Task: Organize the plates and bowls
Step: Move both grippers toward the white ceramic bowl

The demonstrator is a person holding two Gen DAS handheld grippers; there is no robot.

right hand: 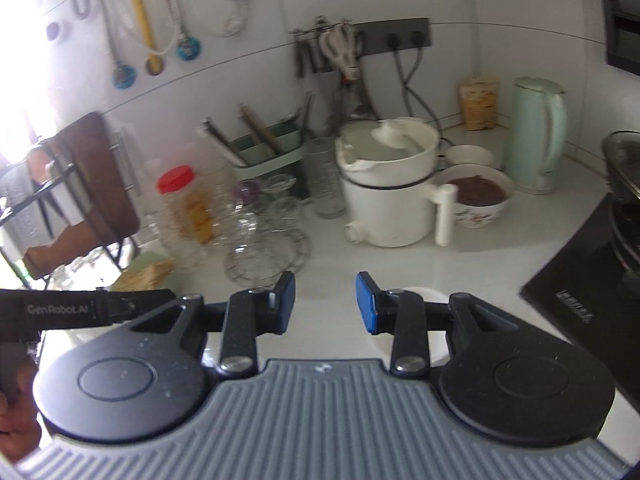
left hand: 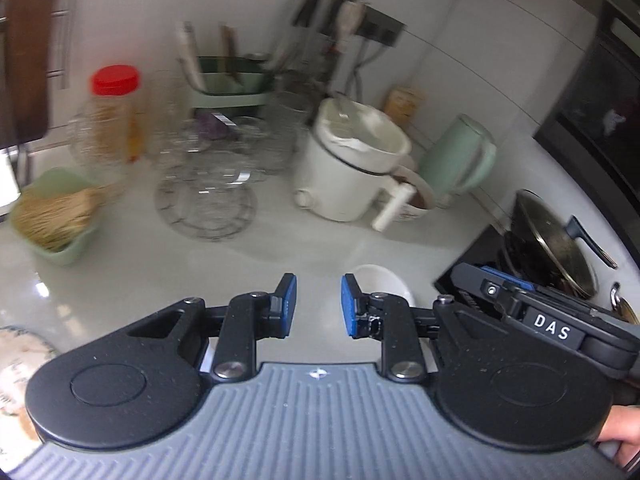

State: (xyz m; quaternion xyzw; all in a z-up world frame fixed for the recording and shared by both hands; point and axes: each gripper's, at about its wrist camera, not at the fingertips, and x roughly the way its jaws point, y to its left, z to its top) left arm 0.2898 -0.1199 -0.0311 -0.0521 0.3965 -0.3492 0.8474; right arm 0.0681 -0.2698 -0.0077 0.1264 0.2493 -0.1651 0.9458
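My left gripper is open and empty above the white counter. A small white bowl sits on the counter just behind its right finger. My right gripper is open and empty; the same white bowl lies partly hidden under its right finger. A stack of clear glass plates and bowls stands further back, also in the right wrist view. A patterned plate shows at the left edge. A patterned bowl with brown contents sits by the white pot.
A white electric pot and green kettle stand at the back right. A red-lidded jar, a green container of sticks, and a utensil holder stand at the left. A stove with a lidded wok is at the right.
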